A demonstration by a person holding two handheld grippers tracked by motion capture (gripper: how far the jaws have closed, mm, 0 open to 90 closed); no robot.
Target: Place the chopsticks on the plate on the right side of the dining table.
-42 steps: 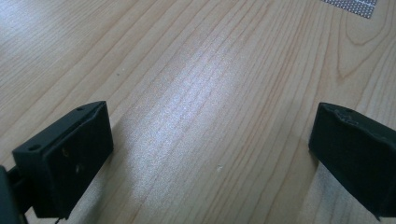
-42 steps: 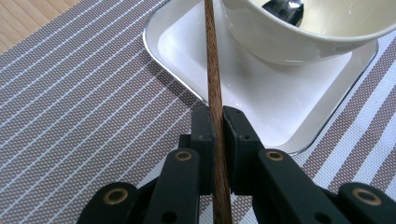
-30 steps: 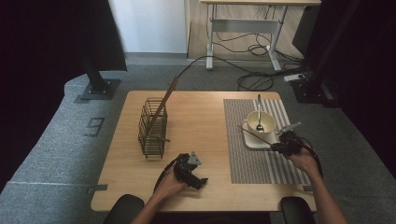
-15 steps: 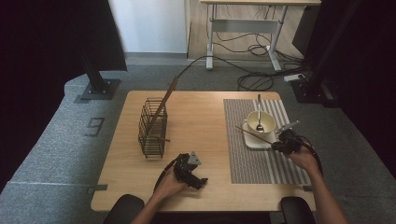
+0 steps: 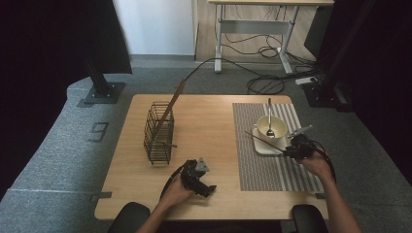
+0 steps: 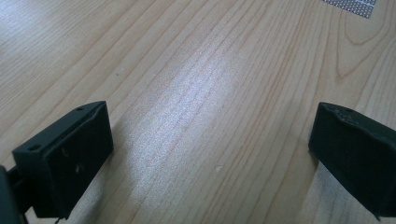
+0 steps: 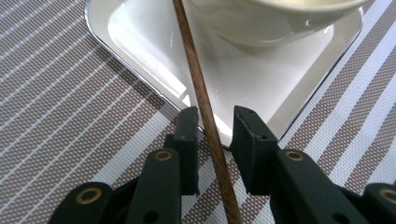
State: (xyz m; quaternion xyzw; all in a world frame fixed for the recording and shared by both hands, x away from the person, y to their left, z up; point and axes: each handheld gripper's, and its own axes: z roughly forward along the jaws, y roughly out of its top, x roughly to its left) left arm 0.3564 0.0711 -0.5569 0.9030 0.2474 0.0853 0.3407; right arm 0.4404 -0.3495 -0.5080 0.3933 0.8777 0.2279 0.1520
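Right hand-held gripper [image 7: 215, 128] releasing chopstick [image 7: 198, 88] onto plate [image 7: 140, 51]; jaws just opening, stick between them unclamped.
Chopstick: light, stiff, slippery; regrip mid-shaft.

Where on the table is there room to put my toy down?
Bare wood lies between the black wire basket and the striped grey placemat, beyond the left tool. The mat's near end is bare too. It is crowded by the white bowl on its square white plate, where the right tool straddles a thin brown stick.

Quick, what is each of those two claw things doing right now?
Left gripper: open, empty.
Right gripper: just opening, thin brown wooden chopstick loose between its jaws.
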